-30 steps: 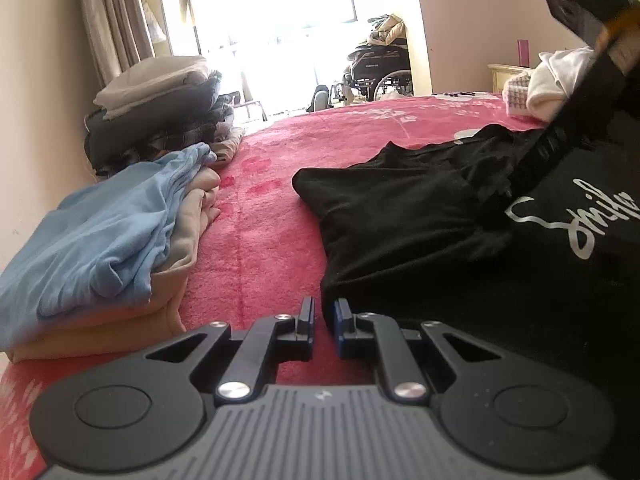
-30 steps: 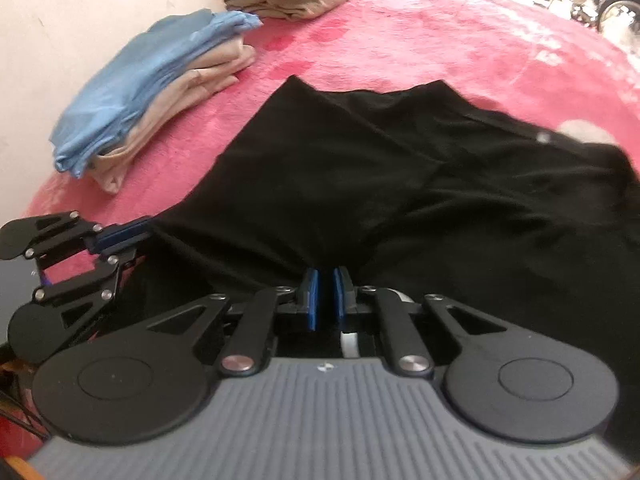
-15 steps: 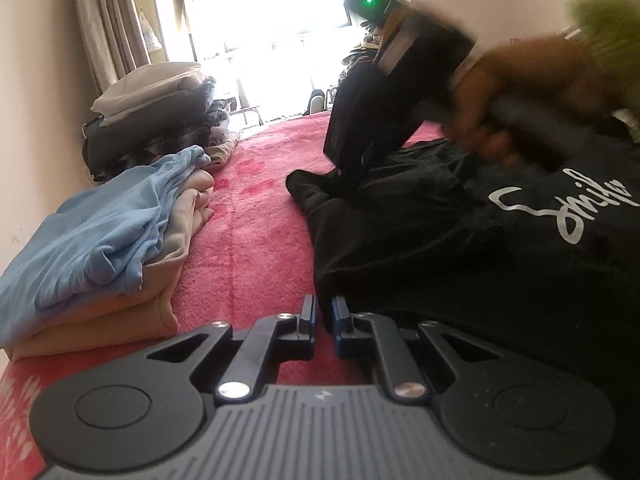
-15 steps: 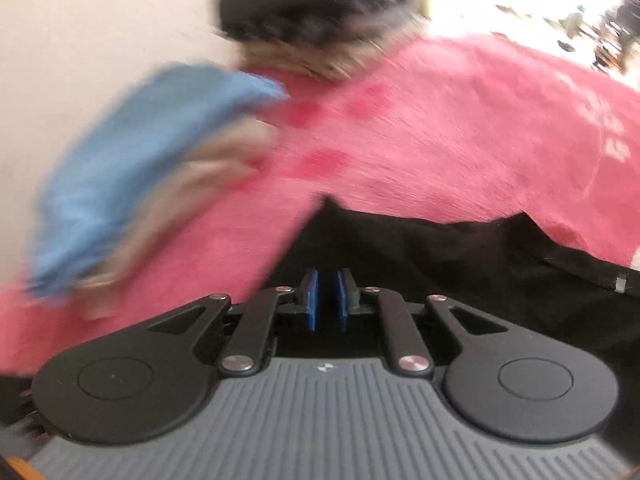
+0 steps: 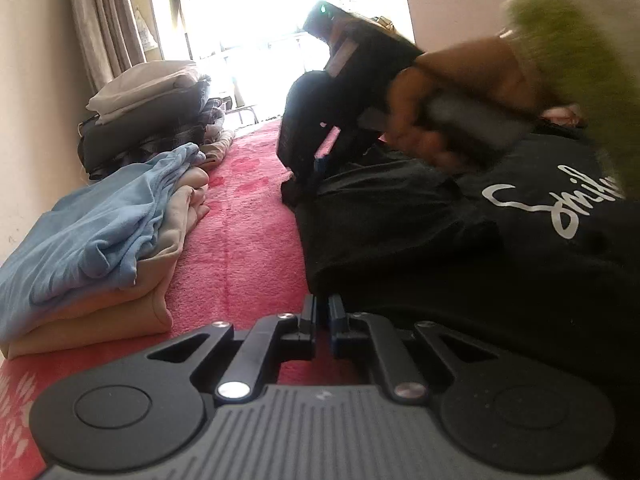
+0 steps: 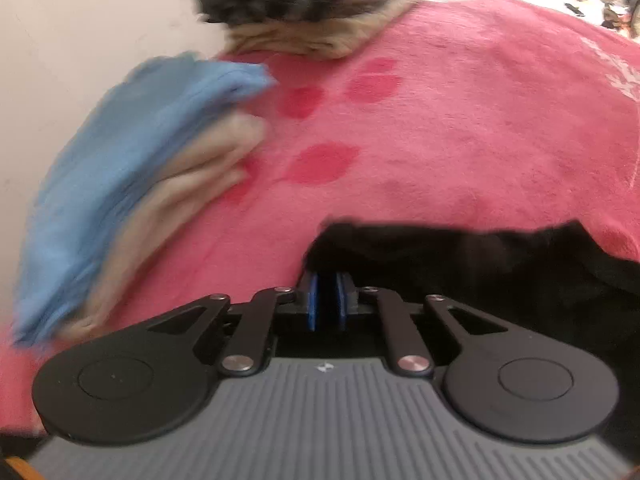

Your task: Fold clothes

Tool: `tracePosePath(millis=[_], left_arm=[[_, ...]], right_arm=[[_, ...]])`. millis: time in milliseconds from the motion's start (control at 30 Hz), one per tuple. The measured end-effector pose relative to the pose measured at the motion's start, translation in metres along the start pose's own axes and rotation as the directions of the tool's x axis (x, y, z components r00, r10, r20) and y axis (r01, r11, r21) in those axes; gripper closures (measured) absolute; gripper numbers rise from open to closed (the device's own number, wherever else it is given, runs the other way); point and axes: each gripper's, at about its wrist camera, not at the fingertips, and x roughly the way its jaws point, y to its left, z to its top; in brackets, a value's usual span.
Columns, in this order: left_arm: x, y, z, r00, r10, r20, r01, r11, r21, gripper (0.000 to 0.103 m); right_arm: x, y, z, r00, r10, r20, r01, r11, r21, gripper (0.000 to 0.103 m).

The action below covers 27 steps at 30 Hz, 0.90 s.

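Note:
A black shirt (image 5: 400, 240) with white lettering (image 5: 560, 204) lies spread on the pink bed cover (image 5: 248, 220). My left gripper (image 5: 322, 312) sits at the shirt's near left corner, its jaws closing down to shut on the hem there. A hand (image 5: 440, 120) in a green sleeve holds my right gripper (image 5: 316, 168) down at the shirt's far left corner. In the blurred right wrist view, the right gripper (image 6: 325, 296) has its blue pads nearly together, with black shirt (image 6: 460, 256) cloth at their tips.
A folded pile, light blue on beige (image 5: 100, 240) (image 6: 120, 168), lies left of the shirt by the wall. A taller stack of dark and pale clothes (image 5: 148, 120) (image 6: 304, 0) stands behind it. A strip of bare pink cover separates the piles from the shirt.
The right gripper has swept from the shirt's right side across to its far left corner and dropped low there. The left gripper has stayed at the near corner, jaws narrowing slightly.

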Motion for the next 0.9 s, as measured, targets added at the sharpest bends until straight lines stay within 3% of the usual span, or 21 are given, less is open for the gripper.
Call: tracePosePath(millis=[100,233,400,500,533,600,633,667,733,800,900], left_arm=[[0.0,-0.002,0.0,1.0,0.004,0.004,-0.004,1.0,0.009,0.098],[0.0,0.0,0.0,1.0,-0.004,0.002,0.004,1.0,0.0,0.098],[0.0,-0.002,0.002,1.0,0.003,-0.002,-0.003,1.0,0.006,0.098],[0.0,0.0,0.003,1.0,0.002,-0.009,-0.002,1.0,-0.005,0.094],[0.0,0.001,0.004,1.0,0.004,-0.014,-0.004,1.0,-0.012,0.09],[0.0,0.006,0.008,0.999,0.03,-0.027,-0.031,0.999,-0.036,0.069],[-0.001,0.01,0.011,0.998,0.054,-0.036,-0.055,0.997,-0.054,0.047],[-0.002,0.015,0.013,0.997,0.06,-0.043,-0.063,0.995,-0.075,0.034],[-0.006,0.027,0.019,0.997,0.051,-0.055,-0.057,0.991,-0.121,0.032],[-0.012,0.036,0.026,0.996,0.065,-0.061,-0.073,0.986,-0.152,0.032],[-0.027,0.042,0.04,0.994,0.101,-0.05,-0.108,0.981,-0.16,0.032]], right_arm=[[-0.005,-0.03,0.014,0.991,-0.072,0.111,0.044,0.97,0.238,0.096],[-0.049,-0.062,0.007,0.975,-0.142,0.173,0.066,0.922,0.382,0.092],[-0.162,-0.094,-0.028,0.946,-0.207,0.25,0.077,0.892,0.446,0.092],[-0.236,-0.114,-0.059,0.913,-0.269,0.306,0.077,0.851,0.52,0.091],[-0.264,-0.12,-0.074,0.898,-0.298,0.324,0.08,0.834,0.547,0.09],[-0.316,-0.128,-0.108,0.862,-0.368,0.349,0.092,0.79,0.606,0.087],[-0.338,-0.132,-0.125,0.844,-0.4,0.358,0.095,0.767,0.634,0.081],[-0.357,-0.135,-0.143,0.827,-0.428,0.363,0.095,0.744,0.661,0.076],[-0.391,-0.142,-0.184,0.803,-0.473,0.363,0.085,0.693,0.716,0.073],[-0.412,-0.153,-0.224,0.794,-0.505,0.338,0.074,0.633,0.771,0.07],[-0.424,-0.175,-0.276,0.807,-0.515,0.29,0.043,0.541,0.84,0.068]])
